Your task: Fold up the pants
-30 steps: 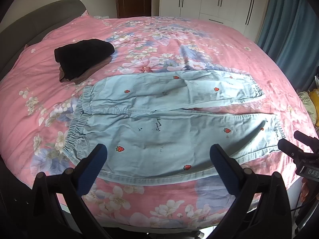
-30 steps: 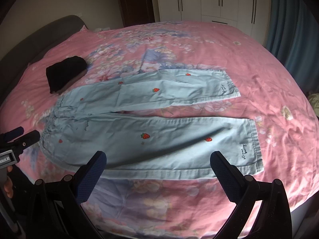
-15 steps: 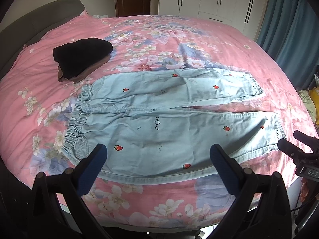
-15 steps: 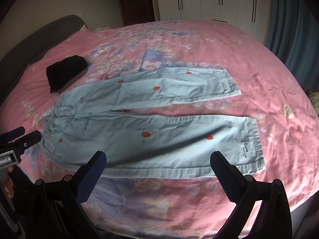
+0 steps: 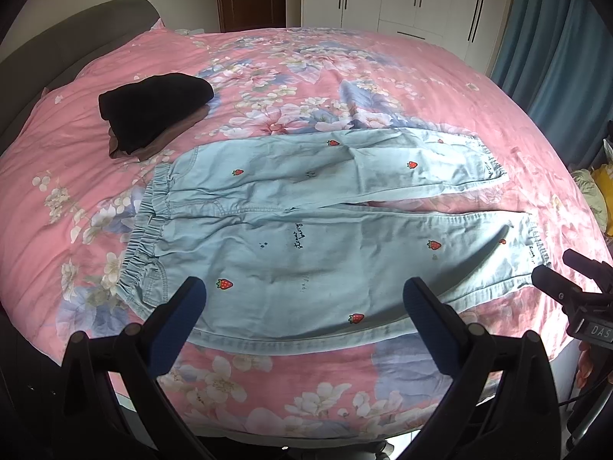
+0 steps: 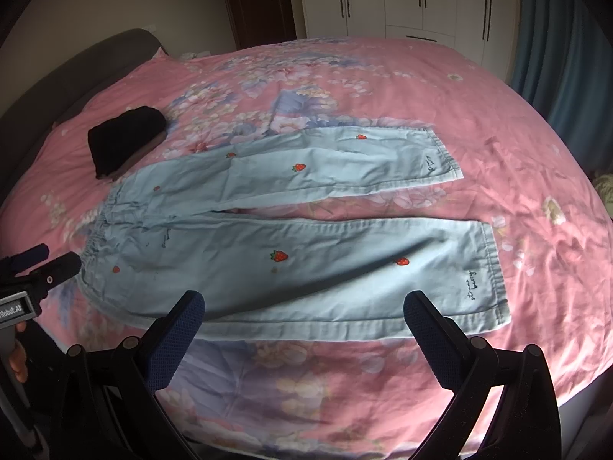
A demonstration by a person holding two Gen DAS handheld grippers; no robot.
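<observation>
On the far left of the bed (image 5: 440,76), a folded black garment (image 5: 153,111) lies just beyond the waistband of the pale blue strawberry-print pants (image 5: 325,237), which lie flat across the pink floral cover, waistband left, both legs running right. The left gripper (image 5: 304,316) and, further right, the right gripper (image 6: 304,316) hang near the pants' near edge, fingers spread wide, holding nothing.

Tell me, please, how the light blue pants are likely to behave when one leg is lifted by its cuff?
The pants lie flat with soft wrinkles, so they will probably drape limply. The gathered waistband may drag behind. The near cuff looks thin and easy to pinch.
</observation>
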